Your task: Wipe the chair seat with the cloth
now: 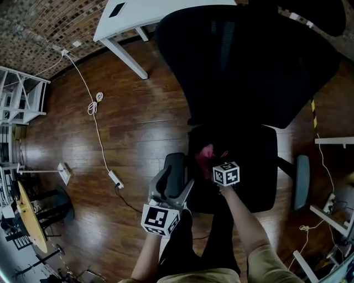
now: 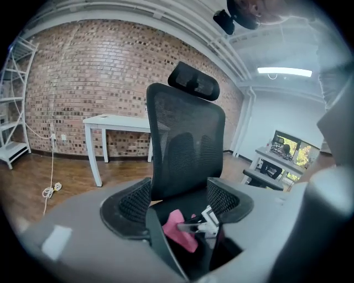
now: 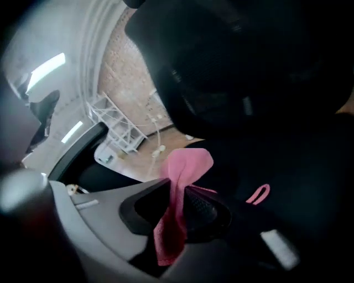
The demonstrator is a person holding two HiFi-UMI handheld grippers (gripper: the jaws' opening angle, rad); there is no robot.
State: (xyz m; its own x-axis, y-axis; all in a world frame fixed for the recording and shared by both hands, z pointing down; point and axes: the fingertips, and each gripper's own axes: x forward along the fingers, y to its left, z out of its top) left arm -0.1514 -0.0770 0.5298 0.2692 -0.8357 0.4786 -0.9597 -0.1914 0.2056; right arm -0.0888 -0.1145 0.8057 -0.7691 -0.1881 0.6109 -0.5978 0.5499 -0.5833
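Right gripper (image 3: 178,193): pinching the soft pink cloth (image 3: 188,163), its folds drooping.
Left gripper (image 2: 178,205): jaws standing spread, gripping nothing.
Chair seat (image 1: 251,166): black, squarish, lying beneath the cloth.

Cloth (image 1: 206,155) at chair seat (image 1: 255,172) left edge, armrest (image 1: 176,167) just left, backrest (image 1: 249,61) and table (image 1: 149,11) beyond.

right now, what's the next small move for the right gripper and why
Probably lower the right gripper so the pink cloth presses on the chair seat, then start a stroke. Its jaws are shut on the cloth, which looks bunched above the seat's front rather than spread flat.
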